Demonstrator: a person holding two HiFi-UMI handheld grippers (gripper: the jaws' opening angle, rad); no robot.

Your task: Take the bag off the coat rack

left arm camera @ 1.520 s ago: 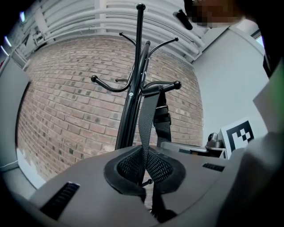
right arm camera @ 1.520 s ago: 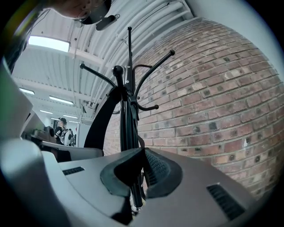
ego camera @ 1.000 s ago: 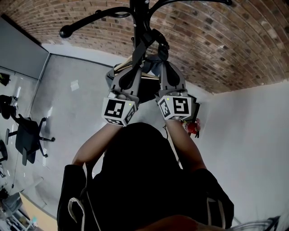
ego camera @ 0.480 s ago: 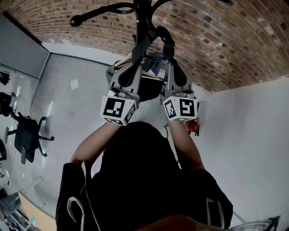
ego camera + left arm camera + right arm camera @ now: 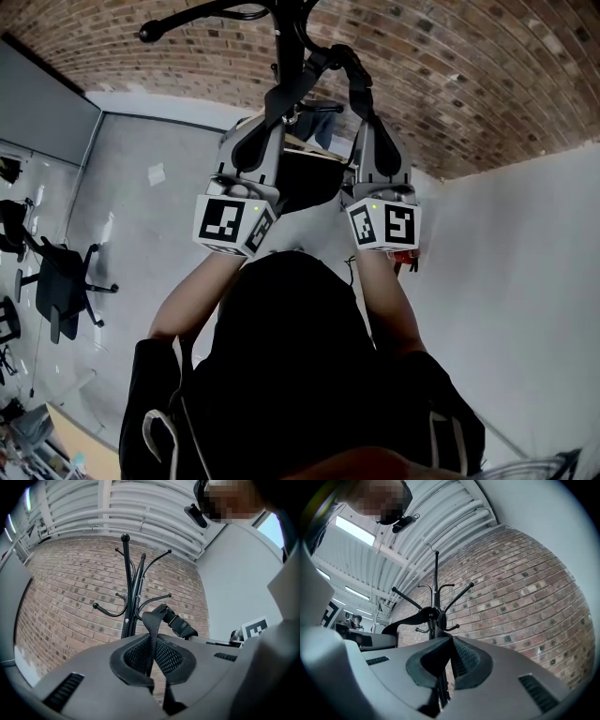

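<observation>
The coat rack pole [image 5: 289, 37] stands at twelve o'clock directly ahead of both grippers. Its hook arm [image 5: 178, 19] sweeps out toward eleven o'clock and the brick wall [image 5: 450, 84] sits close behind from eleven to two, so the way straight forward is barred. The strap [image 5: 354, 75] runs over the rack, pinched in both the left gripper [image 5: 281, 94] and the right gripper [image 5: 361, 94], and the dark bag [image 5: 305, 178] fills the gap between them, leaving no passage there. Open floor [image 5: 141, 234] lies toward nine o'clock as far as the office chair [image 5: 56, 281], and toward three o'clock the room is free up to the white wall [image 5: 525, 281].
</observation>
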